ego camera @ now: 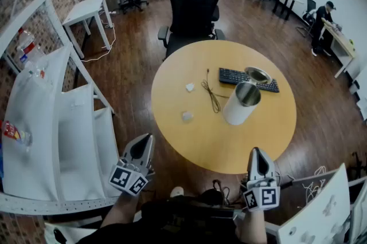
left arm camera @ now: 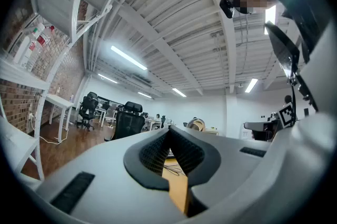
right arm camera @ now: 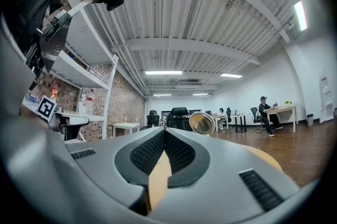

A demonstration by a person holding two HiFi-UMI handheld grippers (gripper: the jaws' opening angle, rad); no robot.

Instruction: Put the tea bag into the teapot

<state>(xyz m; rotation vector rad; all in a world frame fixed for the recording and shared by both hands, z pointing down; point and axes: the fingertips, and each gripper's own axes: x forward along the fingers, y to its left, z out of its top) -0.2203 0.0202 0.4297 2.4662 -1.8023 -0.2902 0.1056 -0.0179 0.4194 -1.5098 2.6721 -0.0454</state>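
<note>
We hold the left gripper and right gripper closed, empty; the teapot stands three o'clock from the nearer tea bag.

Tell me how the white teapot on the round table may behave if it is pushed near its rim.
The teapot is tall for its base, so a high push would probably tip it rather than slide it. Its smooth, rounded wall may be slippery to grasp.

Near table edge open; teapot, keyboard, cable beyond.
</note>
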